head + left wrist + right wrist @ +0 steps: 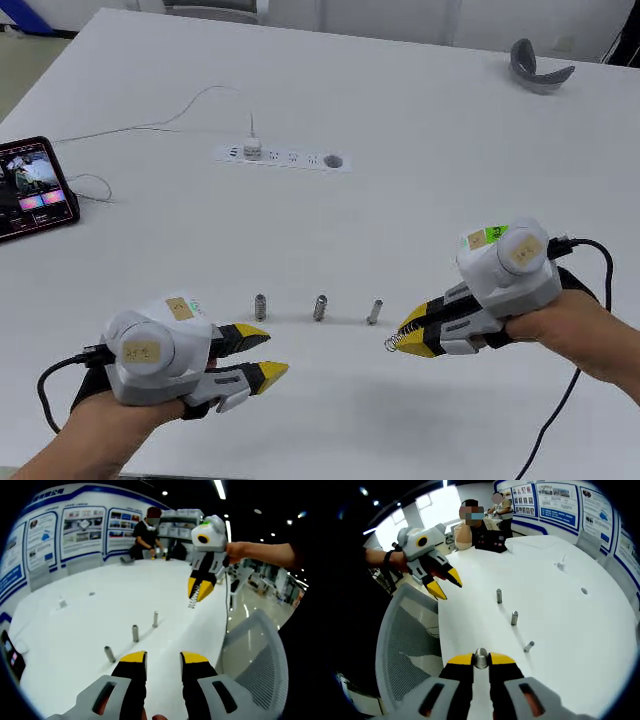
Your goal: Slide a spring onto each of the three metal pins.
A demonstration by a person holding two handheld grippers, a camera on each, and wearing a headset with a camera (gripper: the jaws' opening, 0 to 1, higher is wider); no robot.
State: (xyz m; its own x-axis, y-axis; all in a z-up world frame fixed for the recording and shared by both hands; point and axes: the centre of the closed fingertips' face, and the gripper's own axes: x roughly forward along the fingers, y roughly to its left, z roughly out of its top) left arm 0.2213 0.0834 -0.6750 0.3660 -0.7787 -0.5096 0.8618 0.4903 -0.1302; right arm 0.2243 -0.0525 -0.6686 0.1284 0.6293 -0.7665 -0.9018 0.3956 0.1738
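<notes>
Three short metal pins stand in a row on the white table. The left pin and the middle pin each look ribbed, with a spring around them. The right pin looks thinner and bare. My right gripper hovers just right of that pin, shut on a small spring that sticks out past its yellow tips; the same spring sits between its jaws in the right gripper view. My left gripper is open and holds nothing, a little nearer to me than the left pin.
A white power strip with a plugged cable lies behind the pins. A tablet lies at the left edge, and a grey curved object sits far right. A mesh chair is beside the table, with people seated at its far end.
</notes>
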